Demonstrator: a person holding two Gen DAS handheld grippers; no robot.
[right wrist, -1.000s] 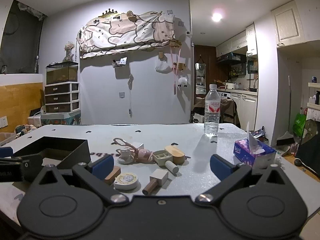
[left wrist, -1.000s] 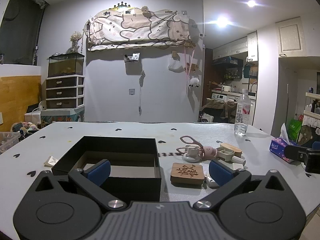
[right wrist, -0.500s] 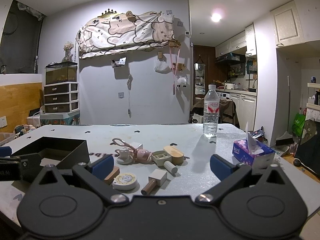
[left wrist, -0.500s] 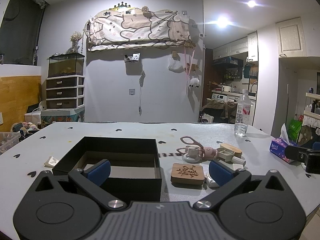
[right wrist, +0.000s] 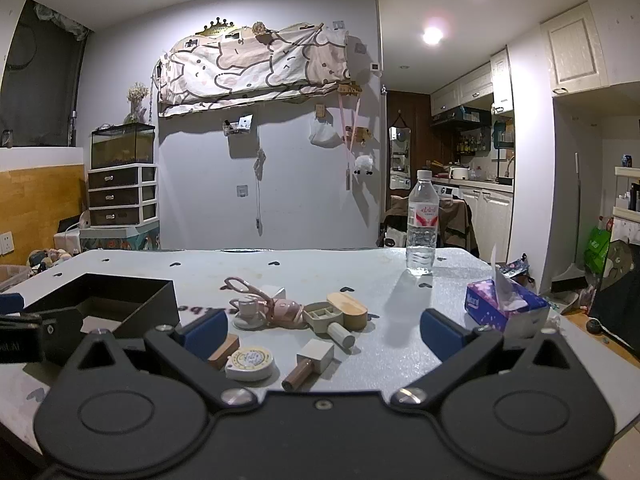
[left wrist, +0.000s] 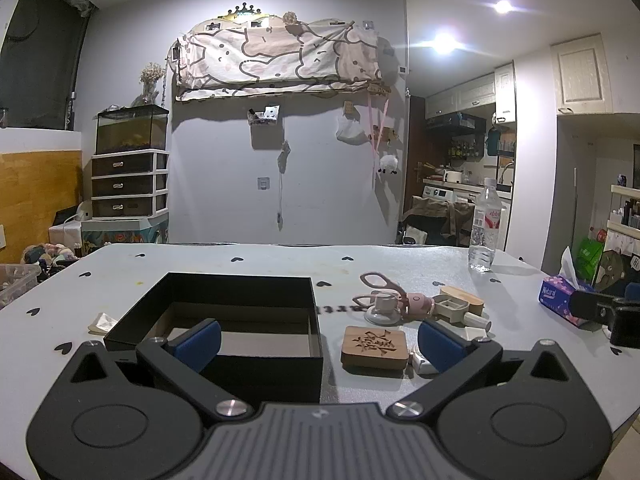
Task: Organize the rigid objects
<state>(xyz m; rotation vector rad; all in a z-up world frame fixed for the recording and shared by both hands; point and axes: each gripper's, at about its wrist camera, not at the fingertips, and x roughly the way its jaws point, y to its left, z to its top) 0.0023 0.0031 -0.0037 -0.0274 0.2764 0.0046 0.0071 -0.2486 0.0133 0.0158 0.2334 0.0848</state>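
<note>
An open black box (left wrist: 240,312) sits on the white table (left wrist: 240,264), also seen at the left of the right wrist view (right wrist: 120,296). Right of it lies a carved wooden block (left wrist: 374,346), pink scissors (left wrist: 380,282), a pink holder (left wrist: 416,304), a grey and wood stamp (left wrist: 460,304). The right wrist view adds a round tape measure (right wrist: 250,362) and a wood-handled stamp (right wrist: 310,360). My left gripper (left wrist: 318,342) is open and empty over the box's near edge. My right gripper (right wrist: 322,330) is open and empty above the small objects.
A water bottle (right wrist: 422,224) stands at the far right of the table. A blue tissue box (right wrist: 506,310) sits near the right edge. A small white scrap (left wrist: 102,322) lies left of the box. The table's near edge is under both grippers.
The right wrist view has shifted very slightly. Both grippers stay open and nothing on the table has moved.
</note>
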